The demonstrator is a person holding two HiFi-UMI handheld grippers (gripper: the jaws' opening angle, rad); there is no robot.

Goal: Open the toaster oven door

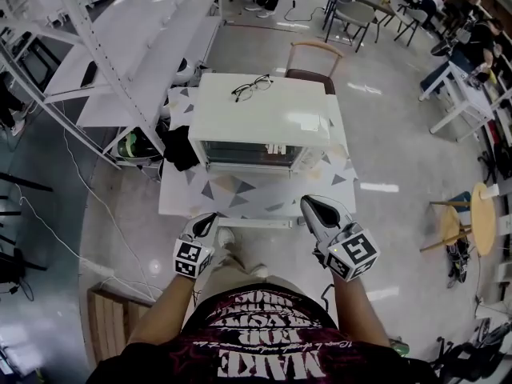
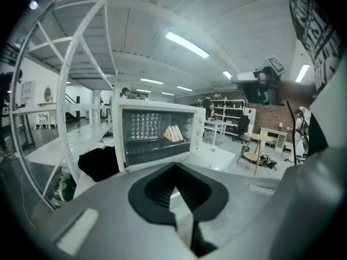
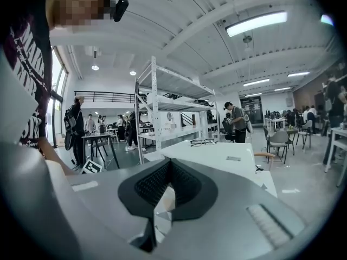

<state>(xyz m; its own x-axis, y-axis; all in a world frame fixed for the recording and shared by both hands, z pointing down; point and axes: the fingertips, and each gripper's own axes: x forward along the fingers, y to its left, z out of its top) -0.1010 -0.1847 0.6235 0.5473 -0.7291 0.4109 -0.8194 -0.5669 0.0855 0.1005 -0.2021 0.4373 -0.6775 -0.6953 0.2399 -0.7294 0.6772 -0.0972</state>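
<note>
A white toaster oven [image 1: 264,118] stands on the small table with a patterned cloth [image 1: 240,197]. Its glass door [image 1: 252,154] faces me and is closed. In the left gripper view the oven [image 2: 157,134] sits straight ahead, with bread slices [image 2: 173,132] visible behind the glass. My left gripper [image 1: 208,221] hovers at the table's near edge, shut and holding nothing; seen along its own jaws, the left gripper [image 2: 176,196] has both jaws together. My right gripper [image 1: 312,206] is shut and holding nothing, over the table's near right corner and short of the oven. The right gripper [image 3: 161,199] points at the oven top [image 3: 217,156].
Eyeglasses [image 1: 252,86] lie on the oven's top. A black bundle [image 1: 180,146] sits left of the oven. A chair [image 1: 314,58] stands behind the table, white shelving [image 1: 120,54] runs along the left, and a yellow stool [image 1: 480,214] stands at the right. People stand far off.
</note>
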